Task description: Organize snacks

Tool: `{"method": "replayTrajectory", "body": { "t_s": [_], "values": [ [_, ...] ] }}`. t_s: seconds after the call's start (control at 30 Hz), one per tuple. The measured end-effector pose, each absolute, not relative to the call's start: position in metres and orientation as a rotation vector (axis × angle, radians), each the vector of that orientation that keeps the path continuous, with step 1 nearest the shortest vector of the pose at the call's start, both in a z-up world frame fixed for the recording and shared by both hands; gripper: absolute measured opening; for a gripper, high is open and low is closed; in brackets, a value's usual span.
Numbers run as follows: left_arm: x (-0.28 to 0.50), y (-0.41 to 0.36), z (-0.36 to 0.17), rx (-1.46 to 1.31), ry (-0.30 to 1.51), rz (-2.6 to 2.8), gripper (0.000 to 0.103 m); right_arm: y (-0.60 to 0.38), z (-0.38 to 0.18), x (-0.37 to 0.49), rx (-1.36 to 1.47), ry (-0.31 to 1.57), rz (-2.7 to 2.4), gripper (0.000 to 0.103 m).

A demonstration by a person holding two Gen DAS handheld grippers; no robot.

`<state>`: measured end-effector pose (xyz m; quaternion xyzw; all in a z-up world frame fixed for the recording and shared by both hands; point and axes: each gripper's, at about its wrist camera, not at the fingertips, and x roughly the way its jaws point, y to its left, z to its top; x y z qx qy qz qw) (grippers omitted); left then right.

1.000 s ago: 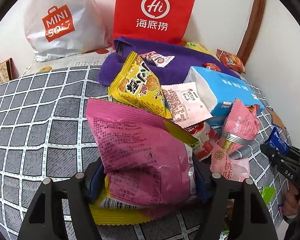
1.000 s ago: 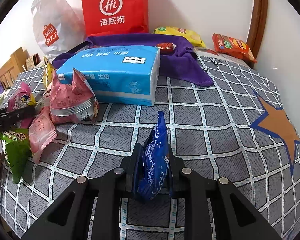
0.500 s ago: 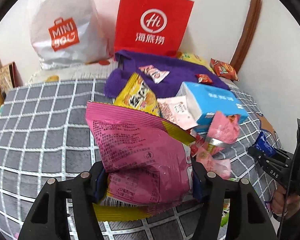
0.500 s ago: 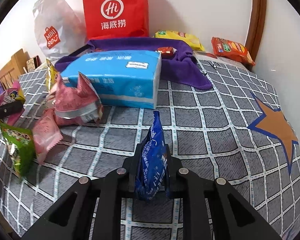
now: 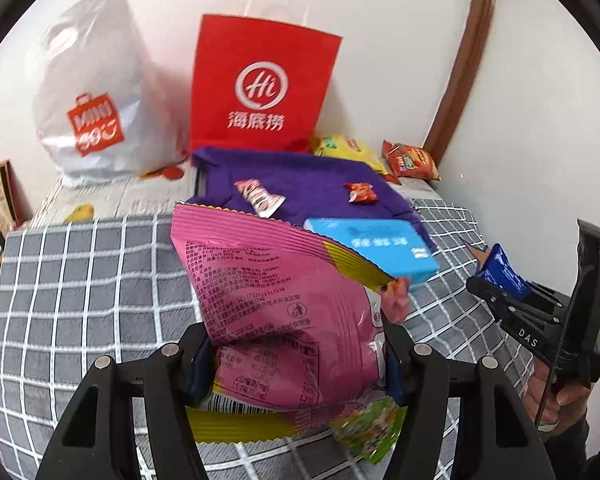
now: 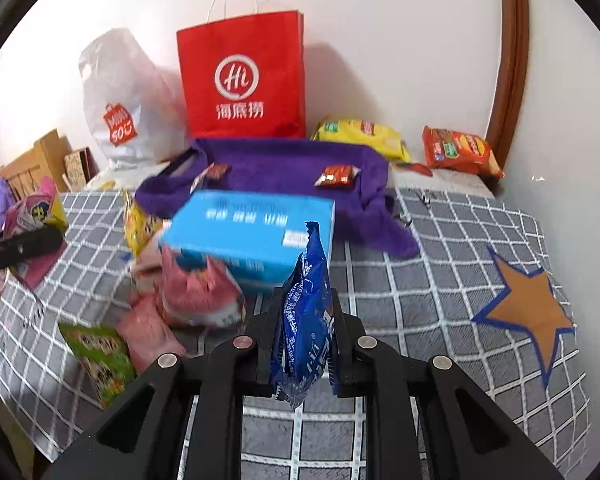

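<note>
My left gripper (image 5: 296,360) is shut on a big pink snack bag (image 5: 284,300) and holds it up above the checked grey cloth (image 5: 80,280). My right gripper (image 6: 304,336) is shut on a small blue snack packet (image 6: 306,320), also lifted; it shows in the left wrist view (image 5: 500,272) at the right. A purple towel (image 6: 284,164) at the back carries two small red snacks (image 6: 336,176). A blue tissue pack (image 6: 252,232) lies before it, with pink packets (image 6: 196,296) and a green packet (image 6: 100,356) to its left.
A red paper bag (image 6: 244,80) and a white plastic bag (image 6: 116,108) stand against the back wall. A yellow bag (image 6: 360,136) and an orange bag (image 6: 456,150) lie at the back right. The wall borders the right side.
Both grippers have risen and pulled back from the pile, each still holding its snack. The view now looks down on the bed from higher up.
</note>
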<state>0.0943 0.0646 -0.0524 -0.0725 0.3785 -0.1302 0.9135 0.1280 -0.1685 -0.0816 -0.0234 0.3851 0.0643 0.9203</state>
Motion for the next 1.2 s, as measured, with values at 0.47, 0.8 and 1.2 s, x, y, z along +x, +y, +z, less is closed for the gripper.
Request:
{"method": "replayTrajectory", "body": {
  "t_s": [0.47, 0.8, 1.2],
  "values": [
    [0.136, 0.027, -0.011, -0.150, 0.782, -0.354, 0.063, -0.166, -0.046, 0.181, -0.032, 0.782, 0.081, 0.018],
    [0.183, 0.031, 0.003, -0.141, 0.778, -0.306, 0.063, -0.161, -0.031, 0.241, -0.014, 0.789, 0.111, 0.018],
    [0.252, 0.041, 0.012, -0.161, 0.785, -0.273, 0.063, -0.135, -0.017, 0.314, -0.050, 0.766, 0.145, 0.018]
  ]
}}
